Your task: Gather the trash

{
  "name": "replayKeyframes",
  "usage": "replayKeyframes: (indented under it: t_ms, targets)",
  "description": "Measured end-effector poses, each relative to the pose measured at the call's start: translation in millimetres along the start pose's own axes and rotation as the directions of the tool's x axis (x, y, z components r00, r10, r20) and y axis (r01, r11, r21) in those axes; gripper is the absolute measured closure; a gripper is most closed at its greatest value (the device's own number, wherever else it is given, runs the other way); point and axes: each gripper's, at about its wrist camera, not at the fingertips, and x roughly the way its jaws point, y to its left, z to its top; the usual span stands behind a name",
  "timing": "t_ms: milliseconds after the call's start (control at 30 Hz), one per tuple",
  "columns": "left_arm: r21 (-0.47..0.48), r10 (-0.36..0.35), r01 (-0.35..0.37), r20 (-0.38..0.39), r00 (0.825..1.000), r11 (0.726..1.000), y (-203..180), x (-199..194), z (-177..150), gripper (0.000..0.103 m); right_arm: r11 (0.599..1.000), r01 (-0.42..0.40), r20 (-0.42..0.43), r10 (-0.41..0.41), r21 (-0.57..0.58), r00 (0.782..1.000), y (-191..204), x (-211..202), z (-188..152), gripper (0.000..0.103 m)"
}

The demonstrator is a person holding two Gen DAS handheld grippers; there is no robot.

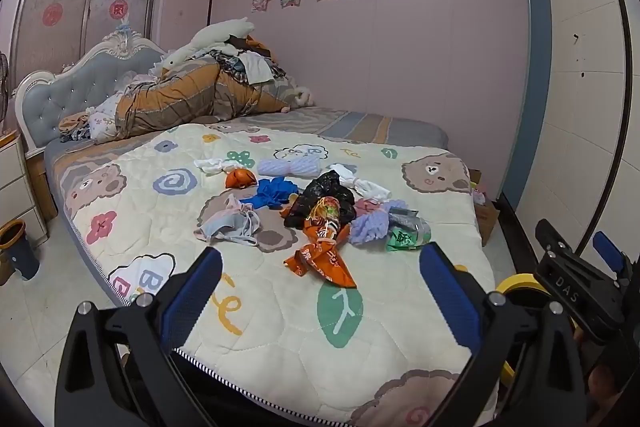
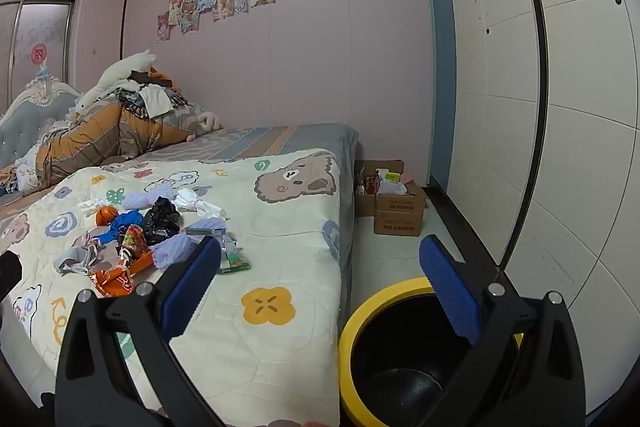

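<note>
Both tongs — left [image 1: 320,271], right [image 2: 320,267] — gape empty above the littered bed [image 1: 280,339].

1. Orange wrapper [image 1: 320,259]: crumpled foil, lying flat on the quilt [image 1: 280,327], nearest the bed's foot.
2. Black bag [image 1: 324,193]: scrunched in the middle of the pile, touching the orange wrapper.
3. Green wrapper [image 1: 406,237]: crinkled, at the pile's right edge.
4. Orange ball [image 1: 239,179]: crumpled, at the far left of the pile.
5. Bin [image 2: 372,311]: black, yellow-rimmed, upright on the floor just beside the bed, with nothing visible inside.
</note>
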Motion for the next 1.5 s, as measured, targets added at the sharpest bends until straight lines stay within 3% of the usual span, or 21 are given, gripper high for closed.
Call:
replayKeyframes:
  t_ms: [1500]
  targets:
    - [0.018,0.001,-0.001,0.003,1.000,1.000,-0.2,0.0,-2.4,0.008,1.000,-0.006,-0.021,0.006,0.008,1.000,3.2,5.0,-2.4,0.008]
